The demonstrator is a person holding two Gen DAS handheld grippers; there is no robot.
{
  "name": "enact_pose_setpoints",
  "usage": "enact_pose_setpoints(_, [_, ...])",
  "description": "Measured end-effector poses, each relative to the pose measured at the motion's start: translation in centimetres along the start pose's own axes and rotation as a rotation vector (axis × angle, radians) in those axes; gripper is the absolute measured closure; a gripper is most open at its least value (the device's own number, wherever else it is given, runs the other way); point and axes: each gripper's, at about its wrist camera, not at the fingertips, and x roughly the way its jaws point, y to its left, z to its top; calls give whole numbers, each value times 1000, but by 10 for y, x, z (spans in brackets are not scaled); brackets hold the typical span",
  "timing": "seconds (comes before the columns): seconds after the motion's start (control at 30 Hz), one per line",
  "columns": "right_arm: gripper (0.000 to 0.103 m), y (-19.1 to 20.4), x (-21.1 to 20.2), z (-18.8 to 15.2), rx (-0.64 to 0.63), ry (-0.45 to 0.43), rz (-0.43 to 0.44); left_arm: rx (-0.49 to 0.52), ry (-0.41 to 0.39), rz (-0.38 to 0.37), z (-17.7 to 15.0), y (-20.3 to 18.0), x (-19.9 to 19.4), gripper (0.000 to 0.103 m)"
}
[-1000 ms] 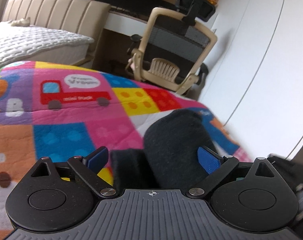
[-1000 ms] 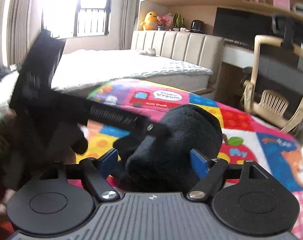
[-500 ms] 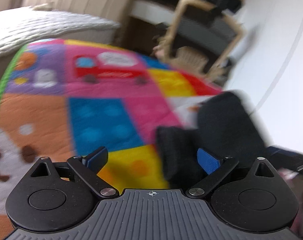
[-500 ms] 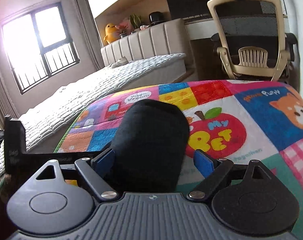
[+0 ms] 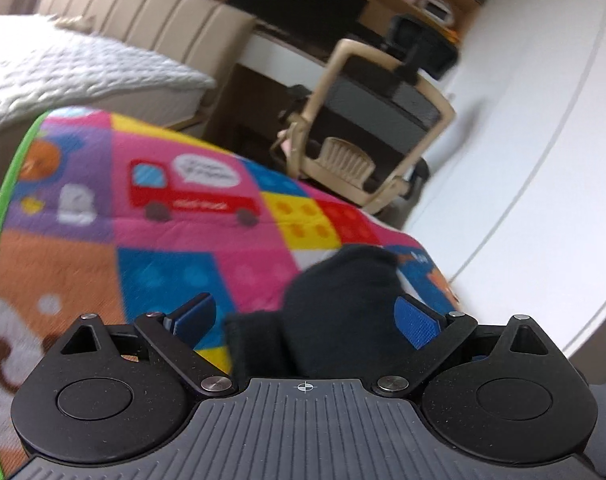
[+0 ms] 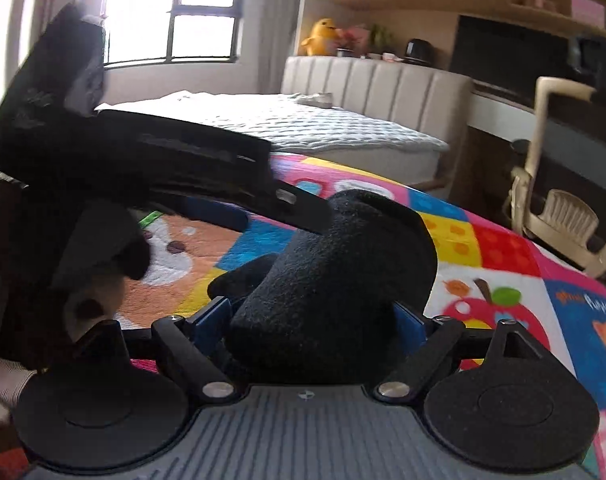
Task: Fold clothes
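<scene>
Nearest, in the right wrist view, the right gripper (image 6: 309, 320) has its 2 blue pads spread wide w/ a bulky black fleece garment (image 6: 335, 280) filling the gap; the cloth bulges against both pads, so I read it as gripped on a thick bundle, though how hard the pads press can't be told. Probably held bunched like this to carry or shift the piece before laying it flat. In the left wrist view the left gripper (image 5: 305, 316) also stands wide: the right pad touches the same dark garment (image 5: 343, 312), but the left pad (image 5: 193, 314) is clear of it w/ mat showing in the gap, so it's open, not clamped. Both grippers tilt downward toward the mat, left & right close together; the right view shows the left tool's black body (image 6: 143, 160) reaching in from the left w/ its tip over the top of the bundle, and what looks like a hand under it at the frame's left edge, too dark to be sure. The garment sits low over a bright patchwork play mat (image 5: 183, 240). Behind, a bed (image 6: 303, 120) w/ white quilted cover & beige headboard, then a beige desk chair (image 5: 367, 128) by the desk. Folding itself looks not yet done; cloth is a lump.
</scene>
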Motion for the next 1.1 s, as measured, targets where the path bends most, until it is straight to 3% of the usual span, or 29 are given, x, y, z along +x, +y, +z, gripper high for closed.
enact_pose_setpoints(0.17, [16,-14,-10,1,52,-12,82,38,36,63,-5,2,12,3])
enact_pose_setpoints(0.33, [11,-59,-22,-8,266,-14,146,17,39,78,-10,14,9,2])
enact_pose_setpoints(0.43, [11,-91,-11,-23,473,10,194,3,40,80,-10,20,7,2])
enact_pose_setpoints(0.57, [9,-108,20,-41,682,50,334,-30,57,67,-10,26,8,1])
enact_pose_setpoints(0.73, [10,-103,52,-47,764,63,456,-110,94,51,-11,36,13,0])
enact_pose_setpoints(0.9, [36,-104,43,-44,731,23,418,-124,116,46,-9,31,25,0])
enact_pose_setpoints(1.0, [37,-123,32,-52,775,7,385,-98,127,36,-5,16,39,0])
enact_pose_setpoints(1.1, [37,-144,8,-56,759,-11,290,-55,137,-5,-4,-12,61,0])
